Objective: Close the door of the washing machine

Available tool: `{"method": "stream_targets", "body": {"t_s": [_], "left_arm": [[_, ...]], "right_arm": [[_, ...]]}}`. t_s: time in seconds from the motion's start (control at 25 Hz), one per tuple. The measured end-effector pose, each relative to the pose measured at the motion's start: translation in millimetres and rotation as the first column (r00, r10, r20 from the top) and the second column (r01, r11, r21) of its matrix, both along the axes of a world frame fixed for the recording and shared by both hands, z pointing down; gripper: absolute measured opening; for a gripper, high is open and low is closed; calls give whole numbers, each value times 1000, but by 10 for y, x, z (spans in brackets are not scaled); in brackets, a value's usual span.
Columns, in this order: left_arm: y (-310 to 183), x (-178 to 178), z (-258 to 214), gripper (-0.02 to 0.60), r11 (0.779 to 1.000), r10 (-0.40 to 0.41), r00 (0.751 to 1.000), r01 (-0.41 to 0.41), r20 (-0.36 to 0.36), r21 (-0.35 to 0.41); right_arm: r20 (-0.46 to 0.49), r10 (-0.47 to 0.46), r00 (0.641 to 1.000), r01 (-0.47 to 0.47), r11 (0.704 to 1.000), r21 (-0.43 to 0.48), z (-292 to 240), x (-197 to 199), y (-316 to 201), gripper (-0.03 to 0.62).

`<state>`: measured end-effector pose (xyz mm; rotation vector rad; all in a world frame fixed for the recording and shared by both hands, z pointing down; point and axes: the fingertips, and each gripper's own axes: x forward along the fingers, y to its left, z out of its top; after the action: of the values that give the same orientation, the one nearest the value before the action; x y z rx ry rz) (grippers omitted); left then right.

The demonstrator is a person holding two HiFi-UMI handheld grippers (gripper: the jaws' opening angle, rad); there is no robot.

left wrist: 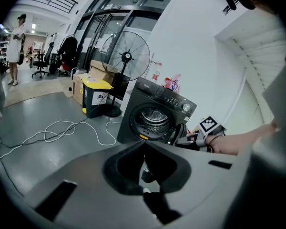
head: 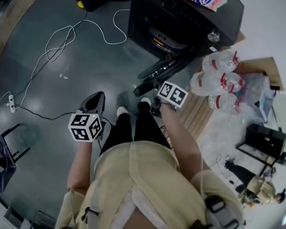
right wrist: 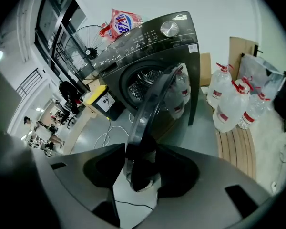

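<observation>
Right gripper (right wrist: 141, 152) clamped on door (right wrist: 155, 97) rim.
Door stands wide open, edge-on before the washer (right wrist: 133, 56); a bag (right wrist: 121, 20) lies on top. Left gripper (left wrist: 144, 146) hangs well apart over the floor (left wrist: 38, 123), jaws together, empty.

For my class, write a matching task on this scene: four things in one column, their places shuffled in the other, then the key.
1 door
2 detergent bag
3 bottles
4 cable

A on top of the washer
B grouped beside the washer
C between the right gripper's jaws
D loose on the grey floor

Pairs: 1-C, 2-A, 3-B, 4-D
</observation>
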<state>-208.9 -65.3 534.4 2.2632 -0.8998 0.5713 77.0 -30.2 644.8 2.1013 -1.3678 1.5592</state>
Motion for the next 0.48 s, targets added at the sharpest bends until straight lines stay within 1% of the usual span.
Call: {"method": "stream_targets", "body": {"t_s": [0.16, 0.32, 0.48], "left_arm": [[-81, 38, 6, 5, 999, -32, 1000, 32, -1, 5], [-208, 131, 14, 5, 999, -52, 999, 52, 5, 11], [-404, 205, -47, 5, 994, -107, 994, 107, -3, 10]], "right_arm": [[36, 25, 999, -26, 1000, 13, 21, -38, -232, 201], [67, 70, 995, -72, 997, 31, 22, -86, -451, 200], [87, 57, 995, -61, 997, 36, 9, -166, -672, 195]]}}
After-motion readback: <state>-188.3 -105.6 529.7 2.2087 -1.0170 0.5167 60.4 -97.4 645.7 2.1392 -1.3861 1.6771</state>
